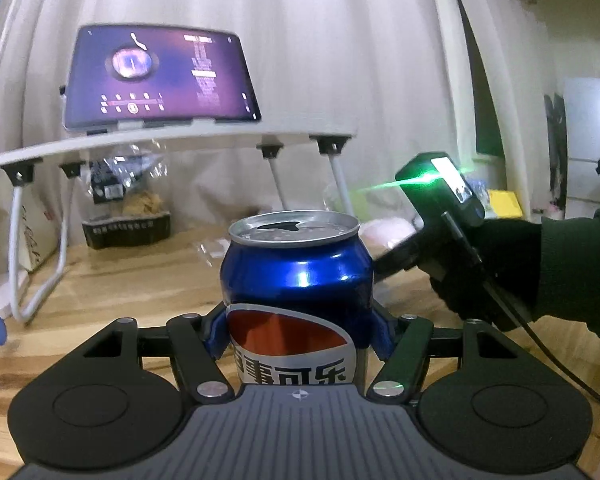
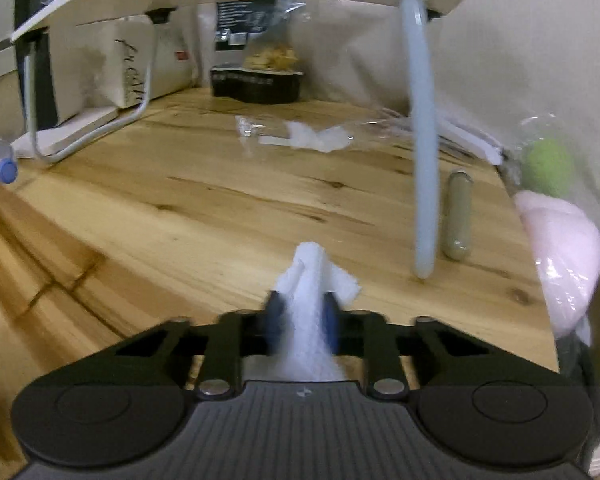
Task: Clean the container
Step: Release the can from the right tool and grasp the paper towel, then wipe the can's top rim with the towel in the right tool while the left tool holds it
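My left gripper (image 1: 298, 334) clamped a blue cola can (image 1: 296, 292), upright, its top open; my right gripper (image 2: 300, 320) pinched a white tissue (image 2: 314, 292).

Between the left claw's (image 1: 298, 336) blue pads sits a blue can (image 1: 296, 280) with a red-and-white emblem and silver top. The right claw (image 2: 302, 320) pinches white tissue (image 2: 314, 284) over a honey-brown, dark-streaked desk (image 2: 180, 208).

Glossy blue metal can (image 1: 296, 280), soft white tissue (image 2: 314, 300), grainy satin wooden table (image 2: 220, 200), matt black plastic grippers.
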`<action>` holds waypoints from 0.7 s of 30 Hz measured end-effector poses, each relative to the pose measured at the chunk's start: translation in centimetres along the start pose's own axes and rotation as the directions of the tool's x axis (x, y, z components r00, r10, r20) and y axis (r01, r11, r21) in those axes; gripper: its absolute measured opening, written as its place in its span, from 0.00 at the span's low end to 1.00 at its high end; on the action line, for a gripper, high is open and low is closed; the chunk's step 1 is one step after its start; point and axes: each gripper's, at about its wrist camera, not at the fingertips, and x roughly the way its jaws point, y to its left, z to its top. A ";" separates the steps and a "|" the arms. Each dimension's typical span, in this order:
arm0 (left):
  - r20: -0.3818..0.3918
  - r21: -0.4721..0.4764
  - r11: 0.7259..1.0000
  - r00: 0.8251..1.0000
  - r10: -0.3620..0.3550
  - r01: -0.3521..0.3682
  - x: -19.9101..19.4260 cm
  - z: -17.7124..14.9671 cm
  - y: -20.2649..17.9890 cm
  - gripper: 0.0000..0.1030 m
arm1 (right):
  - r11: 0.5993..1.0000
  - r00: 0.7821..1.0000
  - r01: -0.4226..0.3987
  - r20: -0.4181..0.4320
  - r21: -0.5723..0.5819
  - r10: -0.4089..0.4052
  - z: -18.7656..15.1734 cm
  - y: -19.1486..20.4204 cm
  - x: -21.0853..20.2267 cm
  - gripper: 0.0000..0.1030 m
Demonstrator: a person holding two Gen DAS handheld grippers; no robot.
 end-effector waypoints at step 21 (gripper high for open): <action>-0.056 -0.011 1.000 0.998 -0.007 0.006 1.2 0.1 0.4 0.65 | 0.878 0.868 -0.426 0.175 -0.218 0.465 2.0 9.7 -16.1 0.12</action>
